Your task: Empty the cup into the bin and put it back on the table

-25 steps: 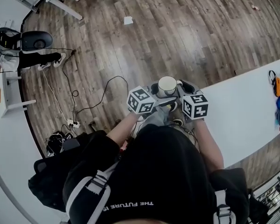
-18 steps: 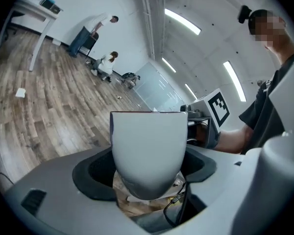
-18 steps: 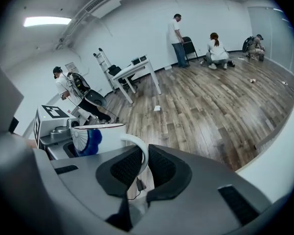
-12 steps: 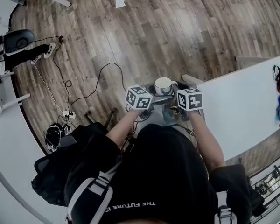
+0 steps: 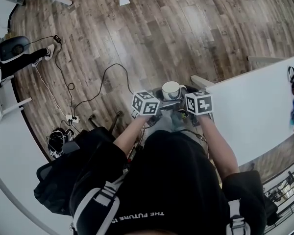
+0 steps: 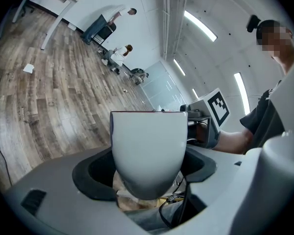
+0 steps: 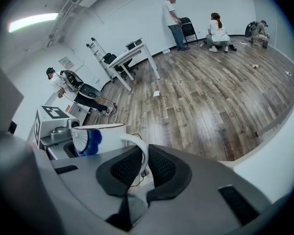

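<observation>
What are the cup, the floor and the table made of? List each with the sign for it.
Cup: likely glazed ceramic; smooth white sheen, blue print on the side.
Floor: wood or wood-look laminate; grained brown-grey planks, slight sheen.
Table: plain matt white top, probably laminate board; not sure.

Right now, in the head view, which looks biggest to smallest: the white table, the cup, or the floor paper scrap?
1. white table
2. cup
3. paper scrap, which lies farther off, so its real size is unsure
</observation>
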Demonstrator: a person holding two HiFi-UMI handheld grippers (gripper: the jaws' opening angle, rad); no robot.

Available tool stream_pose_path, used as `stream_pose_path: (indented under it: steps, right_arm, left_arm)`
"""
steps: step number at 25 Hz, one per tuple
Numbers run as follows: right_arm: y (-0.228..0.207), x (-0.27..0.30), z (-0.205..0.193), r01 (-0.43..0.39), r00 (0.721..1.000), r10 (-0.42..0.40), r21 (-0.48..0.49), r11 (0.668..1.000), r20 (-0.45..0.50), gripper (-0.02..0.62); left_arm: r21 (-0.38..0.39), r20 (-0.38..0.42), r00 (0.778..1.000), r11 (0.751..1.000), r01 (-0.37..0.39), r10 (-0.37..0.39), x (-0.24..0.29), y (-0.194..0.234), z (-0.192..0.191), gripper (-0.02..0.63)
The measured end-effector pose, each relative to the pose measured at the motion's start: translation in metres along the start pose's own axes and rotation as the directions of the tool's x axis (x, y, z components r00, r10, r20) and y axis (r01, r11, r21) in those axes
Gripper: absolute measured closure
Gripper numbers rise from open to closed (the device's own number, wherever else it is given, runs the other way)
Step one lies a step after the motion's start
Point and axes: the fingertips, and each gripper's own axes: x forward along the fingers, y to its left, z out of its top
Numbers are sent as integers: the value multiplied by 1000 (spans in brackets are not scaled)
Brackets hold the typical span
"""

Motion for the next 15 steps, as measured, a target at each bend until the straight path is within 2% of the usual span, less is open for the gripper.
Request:
stream_pose_path:
  steps: [5, 7, 9, 11, 12, 13, 15]
  right_arm:
    - [4, -4, 9, -4, 999, 4, -17, 1000, 34, 546]
    - [8, -11, 19, -13, 996, 16, -35, 999, 88, 547]
    - [15, -25, 32, -13, 985, 26, -80, 997, 171, 546]
    - [24, -48, 49, 14, 959, 28, -145, 989, 283, 546]
    - [28, -62, 59, 42, 937, 24, -180, 983, 350, 546]
    - [33, -78, 70, 79, 906, 19, -214, 974, 422, 547]
    - [43, -112, 93, 162, 827, 16, -266, 950, 562, 547]
  left_arm:
    - [30, 23, 1000, 999, -15, 14, -5, -3, 8, 207]
    - [97, 36, 999, 995, -31, 28, -9, -8, 17, 207]
    - [199, 54, 998, 978, -55, 45, -14, -19, 28, 207]
    - [313, 86, 995, 946, -82, 57, -20, -37, 41, 207]
    - [374, 107, 992, 922, -97, 61, -22, -48, 50, 207]
    - [438, 133, 989, 892, -114, 61, -25, -60, 60, 207]
    - [564, 189, 981, 813, -145, 45, -31, -85, 82, 207]
